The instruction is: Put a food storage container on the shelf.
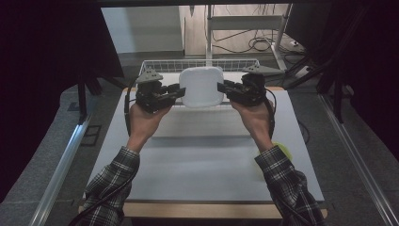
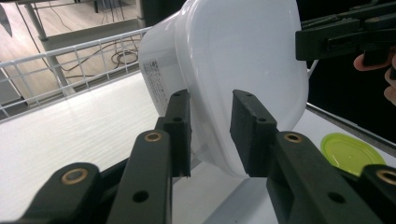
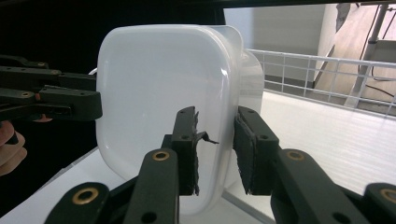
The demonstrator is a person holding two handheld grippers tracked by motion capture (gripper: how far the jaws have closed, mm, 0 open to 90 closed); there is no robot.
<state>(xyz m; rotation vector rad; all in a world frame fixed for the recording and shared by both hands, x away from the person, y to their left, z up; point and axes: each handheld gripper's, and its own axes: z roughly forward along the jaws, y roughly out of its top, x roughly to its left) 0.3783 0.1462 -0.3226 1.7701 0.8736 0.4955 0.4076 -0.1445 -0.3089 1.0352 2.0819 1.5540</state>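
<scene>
Table [image 1: 202, 160]: white top, wood edge at the near side, w/ a raised white board across the far part. Wire basket [image 1: 155, 63] runs along the far edge; in the left gripper view its white mesh [image 2: 70, 60] sits behind the tub, in the right gripper view the mesh [image 3: 317, 74] sits to the right.

Tub [image 1: 202, 87]: white plastic, rounded-square, held up off the table btwn both grippers, flat face toward the person. It's near the far edge, just in front of the basket. Left gripper view shows the tub [image 2: 233, 70] tipped, small printed label on its side wall. Right gripper view shows the tub [image 3: 168, 107] edge-on to the jaws.

Left gripper [image 1: 176, 92]: at the tub's left edge, left hand [image 1: 146, 120] under it. Jaws part open, astride the tub's rim; the left pad looks on the wall, but there's a gap on the other side, so no firm clamp. Right gripper [image 1: 223, 88]: at the tub's right edge, right hand [image 1: 254, 117] under it. Jaws part open too, rim btwn them; can't tell if the pads press. One pad [image 3: 191, 149] is torn, a flap of its lining sticks out.

Lid [image 1: 283, 151]: small, yellow-green, flat on the table by the right sleeve, well apart from the tub; also seen in the left gripper view [image 2: 348, 151].
</scene>
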